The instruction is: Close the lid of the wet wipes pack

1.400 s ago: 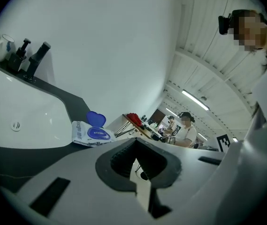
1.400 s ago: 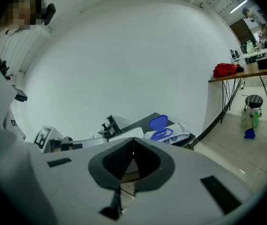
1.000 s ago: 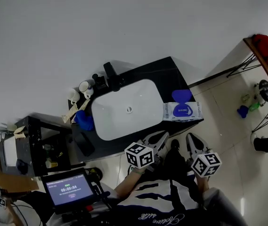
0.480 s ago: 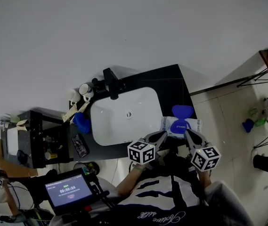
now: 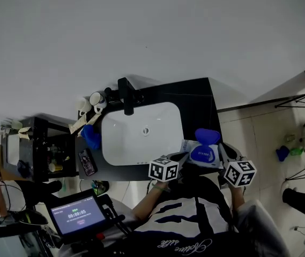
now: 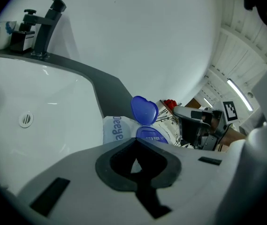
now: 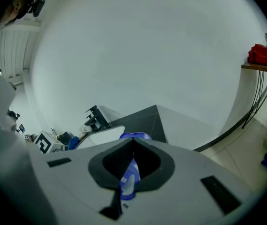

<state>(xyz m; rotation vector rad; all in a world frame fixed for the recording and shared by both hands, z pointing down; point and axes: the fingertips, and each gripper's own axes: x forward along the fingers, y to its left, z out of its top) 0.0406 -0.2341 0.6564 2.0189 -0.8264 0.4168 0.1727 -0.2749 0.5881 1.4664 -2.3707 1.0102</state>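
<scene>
Likely handling: wet wipes pack [image 5: 201, 157] soft, light, slippery; lid [image 5: 206, 136] stands open, stiffer, press its top; left gripper [image 6: 135, 140], right gripper [image 7: 133, 141] jaws pressed together, empty

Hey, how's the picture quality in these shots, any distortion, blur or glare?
Both gripper views: heavy fisheye bending, black corners, the close foreground soft. Left gripper view: ceiling light strip blown out, faint sheen in the sink. Head view: flat, even light, straighter lines, wet wipes pack fairly crisp.
</scene>
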